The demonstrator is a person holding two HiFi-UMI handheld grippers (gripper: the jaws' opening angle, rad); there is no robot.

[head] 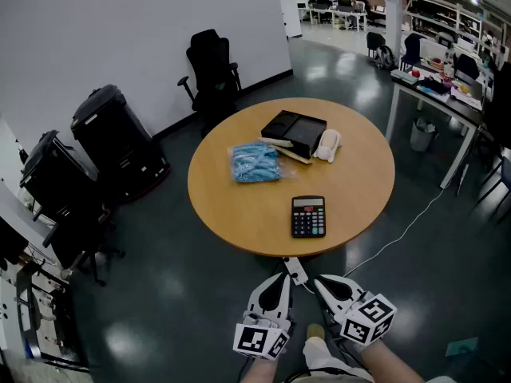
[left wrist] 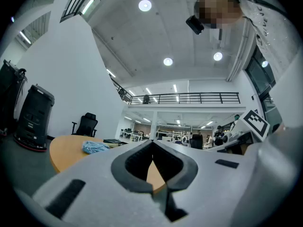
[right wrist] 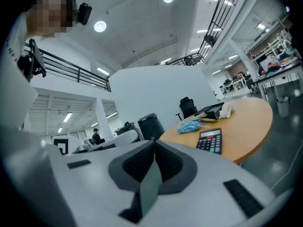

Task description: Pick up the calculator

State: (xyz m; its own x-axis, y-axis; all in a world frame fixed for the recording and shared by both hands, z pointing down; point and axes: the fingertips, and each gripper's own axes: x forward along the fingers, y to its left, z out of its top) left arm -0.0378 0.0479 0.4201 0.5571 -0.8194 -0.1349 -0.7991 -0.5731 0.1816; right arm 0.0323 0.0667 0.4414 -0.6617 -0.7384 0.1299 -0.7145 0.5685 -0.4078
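Observation:
A black calculator (head: 308, 216) lies flat near the front edge of the round wooden table (head: 231, 206). Both grippers hang low in front of the table, short of its edge and apart from the calculator. My left gripper (head: 289, 271) has its jaws shut with nothing between them; its own view (left wrist: 152, 144) shows the tips touching. My right gripper (head: 316, 282) is shut and empty too, with its jaws (right wrist: 155, 144) pressed together. In the right gripper view the calculator (right wrist: 210, 140) sits ahead and to the right.
On the table lie a blue plastic bag (head: 255, 163), a black tray (head: 295, 131) and a white object (head: 328, 144). A black office chair (head: 212, 70) stands behind, black cases (head: 116, 138) at the left, desks (head: 447, 94) at the right. A white cable (head: 399, 234) crosses the floor.

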